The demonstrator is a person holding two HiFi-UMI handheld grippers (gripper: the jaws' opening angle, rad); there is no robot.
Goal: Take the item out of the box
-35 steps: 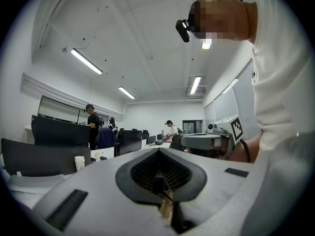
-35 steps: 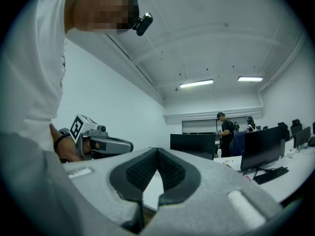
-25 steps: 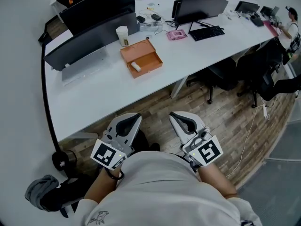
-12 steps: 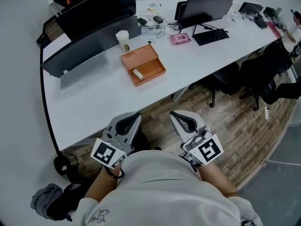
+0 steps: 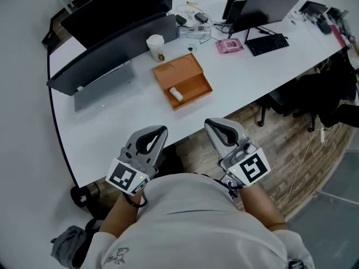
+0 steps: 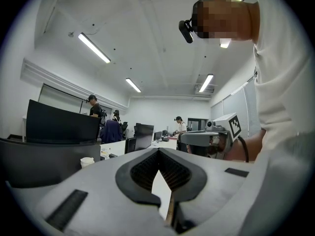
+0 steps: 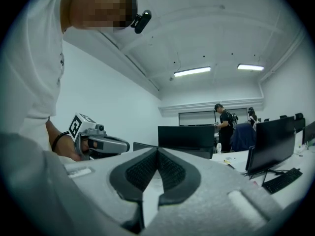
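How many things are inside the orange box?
1. A small white roll lies in the near half of the orange box, toward its left end. Nothing else shows inside.

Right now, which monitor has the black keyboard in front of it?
The smaller monitor at the right; the keyboard lies by its foot. The two wider monitors stand further left.

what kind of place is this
Most likely an open-plan office: a long white desk carrying a monitor and keyboard, office chairs alongside, and strip lights on the ceiling.
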